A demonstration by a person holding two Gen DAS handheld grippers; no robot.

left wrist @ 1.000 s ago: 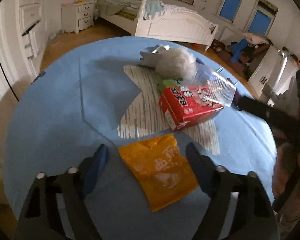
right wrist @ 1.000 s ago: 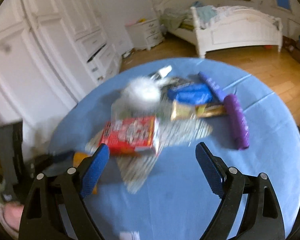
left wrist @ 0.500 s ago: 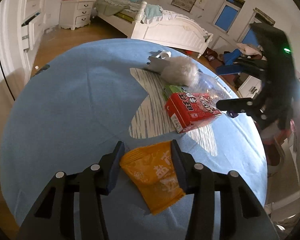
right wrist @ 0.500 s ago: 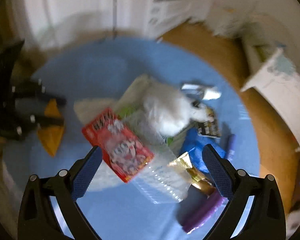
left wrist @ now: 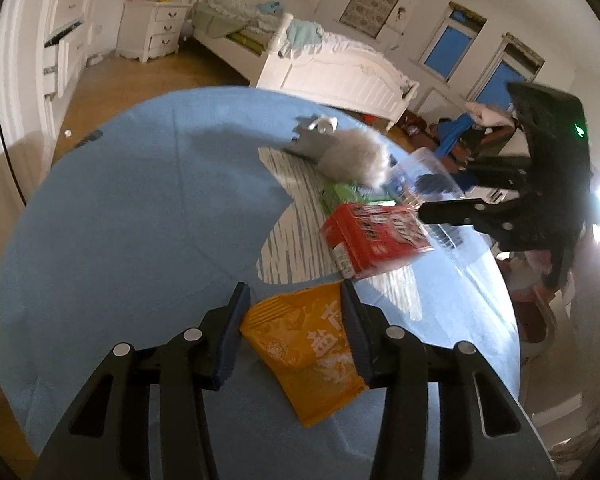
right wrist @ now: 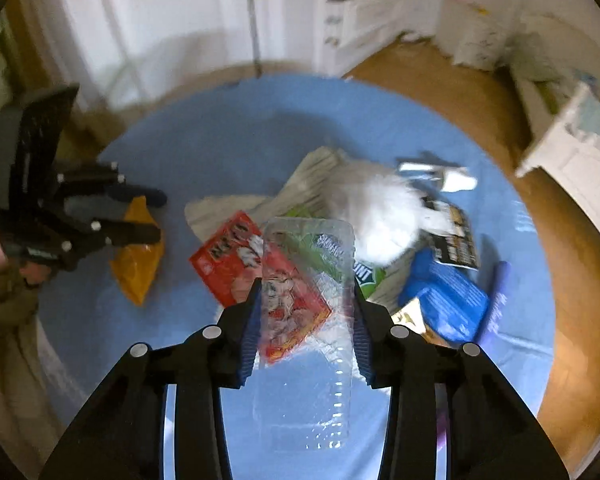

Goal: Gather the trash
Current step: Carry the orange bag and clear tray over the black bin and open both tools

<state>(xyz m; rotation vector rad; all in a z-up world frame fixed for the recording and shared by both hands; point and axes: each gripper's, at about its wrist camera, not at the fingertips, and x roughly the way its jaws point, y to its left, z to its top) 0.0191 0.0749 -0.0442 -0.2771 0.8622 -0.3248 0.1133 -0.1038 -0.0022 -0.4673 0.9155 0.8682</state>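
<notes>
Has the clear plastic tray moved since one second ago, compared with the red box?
Yes. The clear plastic tray lay behind the red box beside the white fluffy thing; now the right gripper holds it in front of the box.

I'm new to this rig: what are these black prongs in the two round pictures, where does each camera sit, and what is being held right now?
There is no robot arm: a person holds a two-finger hand-held gripper in each hand, and a fisheye camera on each looks along its fingers.

In the left wrist view, the left hand-held gripper is shut on an orange snack bag lying on the blue tablecloth. The right tool shows at that picture's right edge.

In the right wrist view, the right hand-held gripper is shut on a clear plastic tray, seen from above the table.

Loose on the cloth: a red carton, a white fluffy ball, a blue packet and a purple tube.
</notes>
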